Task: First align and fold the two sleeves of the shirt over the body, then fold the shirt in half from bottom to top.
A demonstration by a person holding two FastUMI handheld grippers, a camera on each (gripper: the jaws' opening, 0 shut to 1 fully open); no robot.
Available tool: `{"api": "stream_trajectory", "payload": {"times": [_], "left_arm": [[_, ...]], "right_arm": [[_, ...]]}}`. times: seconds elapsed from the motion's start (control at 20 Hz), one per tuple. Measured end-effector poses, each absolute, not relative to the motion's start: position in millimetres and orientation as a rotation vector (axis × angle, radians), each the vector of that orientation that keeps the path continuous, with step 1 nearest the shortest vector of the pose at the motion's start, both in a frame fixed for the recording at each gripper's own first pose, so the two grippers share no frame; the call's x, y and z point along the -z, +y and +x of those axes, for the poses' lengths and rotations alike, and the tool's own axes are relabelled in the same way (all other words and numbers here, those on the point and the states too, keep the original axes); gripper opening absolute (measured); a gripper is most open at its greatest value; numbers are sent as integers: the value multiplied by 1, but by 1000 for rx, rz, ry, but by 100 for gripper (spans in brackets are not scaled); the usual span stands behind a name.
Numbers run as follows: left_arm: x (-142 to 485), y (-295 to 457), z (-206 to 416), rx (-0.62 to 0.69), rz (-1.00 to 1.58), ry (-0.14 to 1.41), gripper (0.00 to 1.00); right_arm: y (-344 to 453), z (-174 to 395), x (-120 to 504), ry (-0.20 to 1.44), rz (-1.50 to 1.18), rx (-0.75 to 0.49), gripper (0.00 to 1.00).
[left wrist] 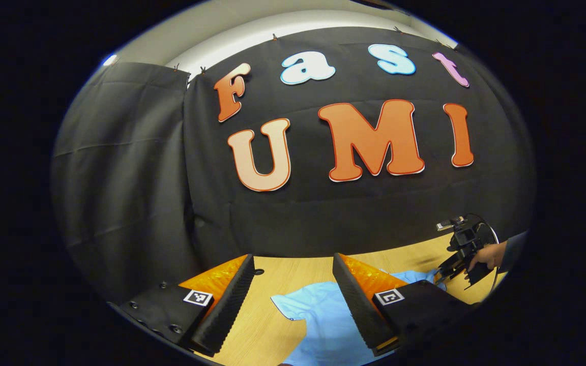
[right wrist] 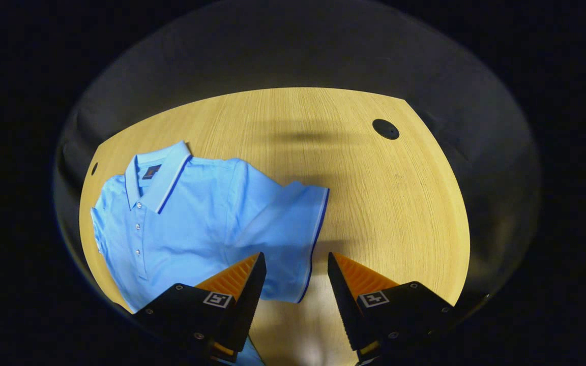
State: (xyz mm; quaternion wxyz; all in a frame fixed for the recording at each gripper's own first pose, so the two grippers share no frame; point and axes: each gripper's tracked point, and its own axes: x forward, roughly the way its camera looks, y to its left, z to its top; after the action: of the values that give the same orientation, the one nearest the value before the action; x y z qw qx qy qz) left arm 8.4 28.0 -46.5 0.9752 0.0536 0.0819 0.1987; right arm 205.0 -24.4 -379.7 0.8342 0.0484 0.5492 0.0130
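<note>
The right claw [right wrist: 295, 279] is held released above the shirt [right wrist: 196, 223] sleeve [right wrist: 288, 229], likely for gripping its hem, while the left claw [left wrist: 293, 300] is likewise held released.

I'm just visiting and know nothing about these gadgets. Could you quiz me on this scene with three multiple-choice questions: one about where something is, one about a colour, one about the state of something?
1. Where does the shirt lie?
A. On the wooden table
B. On the floor
C. Hung on the wall

2. What colour is the shirt?
A. Red
B. Light blue with darker blue trim
C. White

3. How do the right gripper's fingers stand?
A. Shut on the collar
B. Shut on a sleeve
C. Open, holding nothing

Answers:
1. A: the right gripper view shows it spread flat on the wood-grain top.
2. B: the fabric is pale blue, with a dark line along the collar and the sleeve hem.
3. C: a wide gap shows between the fingers, above the sleeve hem.
</note>
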Motion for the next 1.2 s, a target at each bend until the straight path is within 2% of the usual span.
{"api": "stream_trajectory", "payload": {"times": [0.3,0.35,0.4,0.55,0.7,0.85,0.95,1.2], "left_arm": [[57,17,10,-394,127,213,100],[59,13,10,-389,128,221,100],[59,10,9,-386,128,228,100],[60,7,8,-385,132,233,100],[70,7,5,-389,117,263,100],[74,7,-1,-395,105,281,99],[69,9,-5,-406,113,276,100],[76,13,-9,-422,87,293,100]], "right_arm": [[-18,201,393,1189,148,-36,75],[-16,202,395,1180,155,-28,65],[-15,201,397,1181,154,-27,61],[-17,202,396,1169,182,-4,33],[-17,203,396,1163,198,5,24],[-14,202,393,1154,284,12,9],[-8,201,388,1152,367,3,6],[4,207,360,1090,391,-63,5]]}}
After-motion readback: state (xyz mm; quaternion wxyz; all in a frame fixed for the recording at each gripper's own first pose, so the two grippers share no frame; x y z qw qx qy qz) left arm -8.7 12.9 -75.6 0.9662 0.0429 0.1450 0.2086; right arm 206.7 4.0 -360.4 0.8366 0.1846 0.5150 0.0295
